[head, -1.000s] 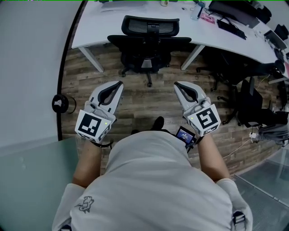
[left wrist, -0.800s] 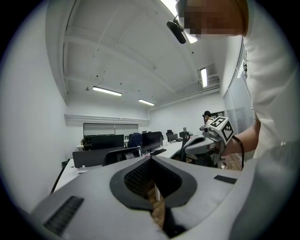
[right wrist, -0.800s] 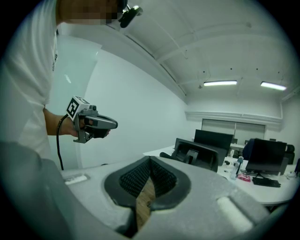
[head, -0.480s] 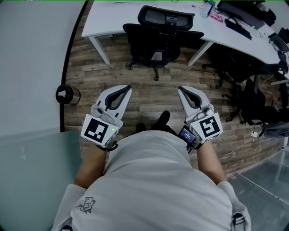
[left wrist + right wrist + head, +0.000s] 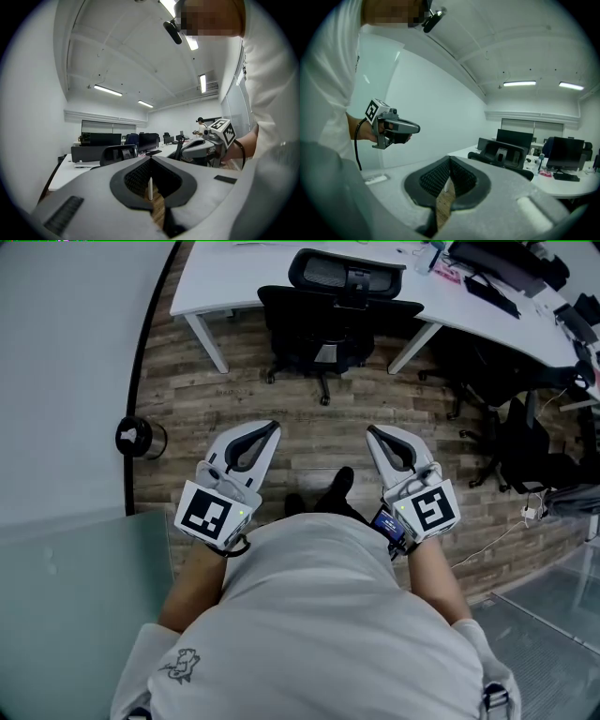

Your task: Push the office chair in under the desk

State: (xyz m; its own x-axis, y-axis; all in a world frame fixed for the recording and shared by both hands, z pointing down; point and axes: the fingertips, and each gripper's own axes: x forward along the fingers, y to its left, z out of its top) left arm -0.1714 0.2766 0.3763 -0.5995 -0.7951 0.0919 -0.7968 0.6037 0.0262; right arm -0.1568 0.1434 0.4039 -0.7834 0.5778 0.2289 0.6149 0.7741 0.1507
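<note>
A black office chair (image 5: 337, 320) with a mesh headrest stands at the white desk (image 5: 230, 282), its seat partly under the desk edge and its star base on the wood floor. I stand well back from it. My left gripper (image 5: 270, 427) is held at waist height, shut and empty, pointing toward the chair. My right gripper (image 5: 371, 431) sits level with it, also shut and empty. The chair's headrest (image 5: 117, 153) shows beyond the jaws in the left gripper view, and the chair (image 5: 501, 157) shows past the jaws in the right gripper view.
A white curved wall (image 5: 66, 381) runs along the left, with a small round black object (image 5: 136, 437) at its foot. More black chairs (image 5: 525, 456) and cables crowd the right side under the long desk. Monitors and a keyboard (image 5: 487, 296) lie on the desk. A distant person (image 5: 201, 126) stands in the room.
The view has shifted closer to the desk, so the chair sits higher in the head view. Both grippers stay shut and level, drifting slightly lower in the frame.
</note>
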